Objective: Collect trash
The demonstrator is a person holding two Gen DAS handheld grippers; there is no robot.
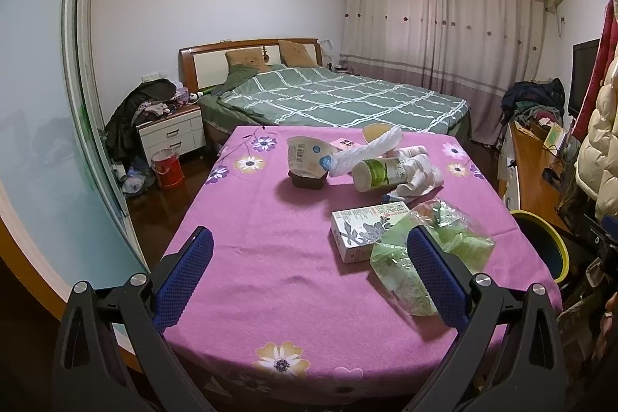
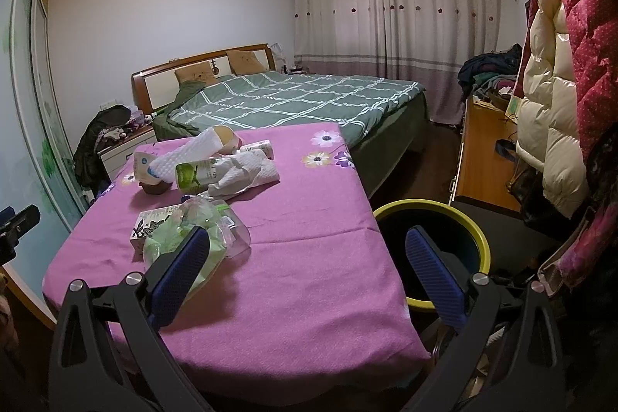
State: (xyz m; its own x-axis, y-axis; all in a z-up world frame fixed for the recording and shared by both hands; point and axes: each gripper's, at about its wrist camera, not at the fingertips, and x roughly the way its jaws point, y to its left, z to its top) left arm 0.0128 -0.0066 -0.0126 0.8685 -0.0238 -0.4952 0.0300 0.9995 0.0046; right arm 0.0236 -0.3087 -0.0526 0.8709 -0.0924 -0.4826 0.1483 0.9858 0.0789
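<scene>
Both grippers up over near edge of table (image 1: 270, 219), purple floral cloth on it. Left gripper (image 1: 309, 280) spread wide, nothing between pads, hovering above bare cloth; right pad (image 1: 434, 277) overlaps green wrapper (image 1: 455, 242) in view (touching or just in front, can't tell). Right gripper (image 2: 309, 277) likewise wide open and empty, straddling table's right edge, right pad (image 2: 432, 277) in front of bin (image 2: 479, 238).

Trash on table, two clusters:
- Near: box (image 1: 359, 230) w/ printed flower, flat, crumpled green wrapper partly on top of it and spilling toward near edge.
- Far: cup (image 1: 309, 153) on its side w/ barcode showing, leaning on small dark tub (image 1: 307, 180); white foam net (image 1: 370, 149) draped across; bottle (image 1: 380, 172) w/ green label lying flat; crumpled white tissue (image 1: 419, 172) just beside bottle; second small bottle (image 2: 258, 147) behind.

Bin: round, yellow rim, dark inside, on floor just right of table, upright. Inside too dark to read.

Behind table: bed (image 1: 328, 95) w/ green checked cover, nightstand (image 1: 174, 134) piled w/ clothes, red bucket (image 1: 166, 167) on floor, curtains (image 1: 444, 26) shut. Coats (image 2: 560, 64) hanging at right.
</scene>
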